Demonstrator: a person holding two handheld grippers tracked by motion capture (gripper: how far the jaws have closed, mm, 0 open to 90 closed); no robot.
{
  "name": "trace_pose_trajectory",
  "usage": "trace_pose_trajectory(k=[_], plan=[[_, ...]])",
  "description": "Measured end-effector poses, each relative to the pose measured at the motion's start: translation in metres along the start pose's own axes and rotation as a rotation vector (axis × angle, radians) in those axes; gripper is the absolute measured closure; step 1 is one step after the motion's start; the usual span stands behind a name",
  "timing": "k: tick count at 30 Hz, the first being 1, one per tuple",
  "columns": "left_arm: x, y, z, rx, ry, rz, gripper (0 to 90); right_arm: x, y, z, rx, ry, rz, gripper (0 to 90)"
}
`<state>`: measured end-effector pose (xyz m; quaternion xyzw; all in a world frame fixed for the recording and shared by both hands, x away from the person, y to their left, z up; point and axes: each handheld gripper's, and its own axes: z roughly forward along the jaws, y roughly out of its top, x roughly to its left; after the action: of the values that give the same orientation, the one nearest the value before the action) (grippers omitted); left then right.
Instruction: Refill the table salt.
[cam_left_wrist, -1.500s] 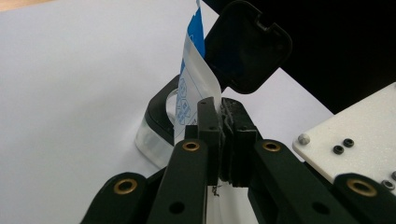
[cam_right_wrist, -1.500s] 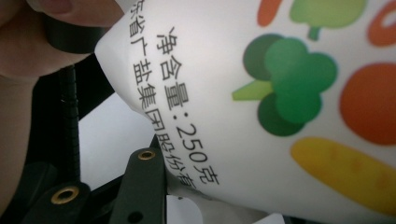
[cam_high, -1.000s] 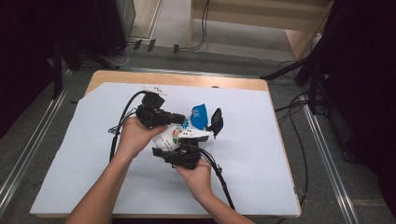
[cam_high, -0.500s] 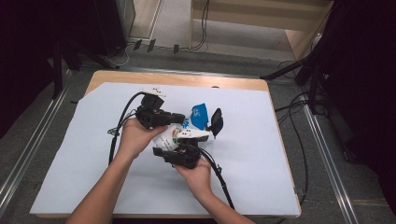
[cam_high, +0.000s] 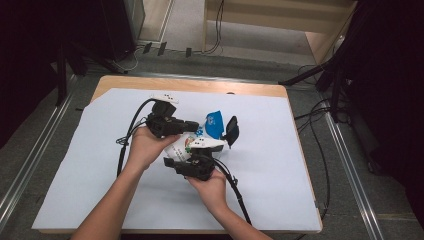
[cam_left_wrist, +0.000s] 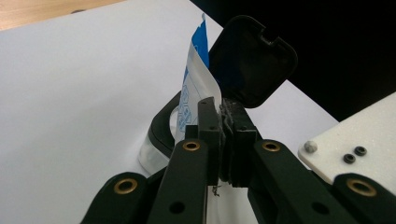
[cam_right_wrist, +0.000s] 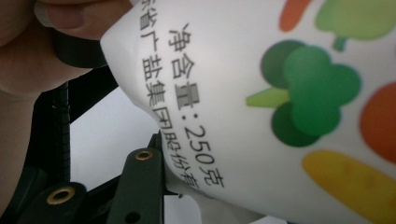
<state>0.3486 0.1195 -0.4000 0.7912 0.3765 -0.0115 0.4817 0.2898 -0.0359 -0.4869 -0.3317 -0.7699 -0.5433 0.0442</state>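
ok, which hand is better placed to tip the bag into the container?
Left, likely: the left gripper is shut on the bag at its top edge, right beside the container with its lid open.

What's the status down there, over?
Left gripper shut on the blue-white pouch. Right gripper grips its printed end. Nothing blocking.

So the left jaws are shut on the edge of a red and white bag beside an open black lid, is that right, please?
Not quite: the bag is blue and white, as the left gripper view shows. The left gripper is indeed shut on its edge, beside the open black lid.
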Motion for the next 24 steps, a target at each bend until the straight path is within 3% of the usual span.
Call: trace_pose_trajectory(k=[5, 12, 24], plan=[[0.0001, 0.0001, 0.0001, -0.002, -0.002, 0.0, 88.0, 0.0011, 0.0005, 0.0002, 0.003, -0.01, -0.013, 62.6], [-0.0006, 0.0001, 0.0, -0.002, -0.004, 0.0, 87.9, -0.0015, 0.001, -0.0002, -0.003, 0.015, 0.021, 64.1], [-0.0005, 0.0005, 0.0012, 0.002, -0.014, -0.007, 87.2, -0.0032, 0.0015, -0.001, -0.01, 0.032, 0.035, 64.5]])
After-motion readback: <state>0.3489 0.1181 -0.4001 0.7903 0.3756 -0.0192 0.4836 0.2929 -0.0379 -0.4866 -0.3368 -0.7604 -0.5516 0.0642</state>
